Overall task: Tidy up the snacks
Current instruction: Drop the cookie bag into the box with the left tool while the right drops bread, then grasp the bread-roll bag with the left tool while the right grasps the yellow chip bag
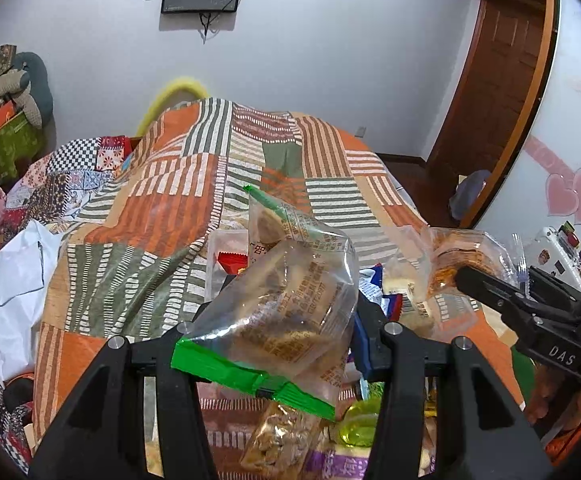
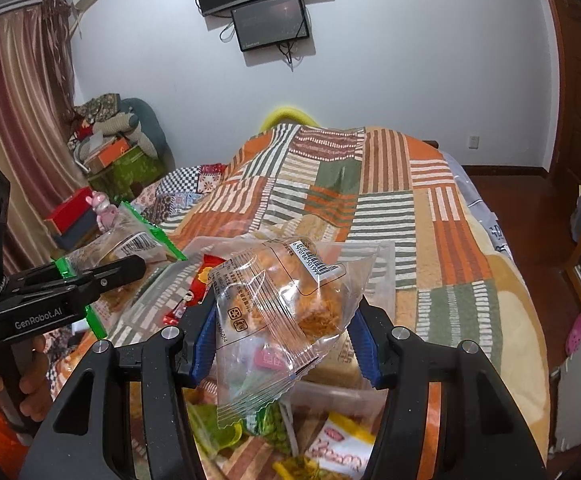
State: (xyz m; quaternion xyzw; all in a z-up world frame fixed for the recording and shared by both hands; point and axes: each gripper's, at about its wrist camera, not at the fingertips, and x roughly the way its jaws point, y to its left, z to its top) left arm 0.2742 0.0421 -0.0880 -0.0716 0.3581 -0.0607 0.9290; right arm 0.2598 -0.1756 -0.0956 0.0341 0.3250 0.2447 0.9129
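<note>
My left gripper [image 1: 286, 320] is shut on a clear snack packet with green sealed ends [image 1: 286, 304], held above the bed; it also shows in the right wrist view [image 2: 130, 244]. My right gripper [image 2: 284, 332] is shut on a clear packet with an orange-brown pastry [image 2: 290, 300], which also shows in the left wrist view [image 1: 454, 256]. A clear plastic box [image 1: 226, 256] with red-wrapped sweets sits on the blanket behind both packets, and also shows in the right wrist view [image 2: 382, 268]. Loose snack packets [image 2: 342, 448] lie under the grippers.
A patchwork orange and green blanket [image 1: 178, 200] covers the bed. A white bag [image 1: 6, 280] lies at the left. Boxes and a pink toy [image 2: 104, 208] stand beside the bed. A wooden door [image 1: 502, 80] is at the right.
</note>
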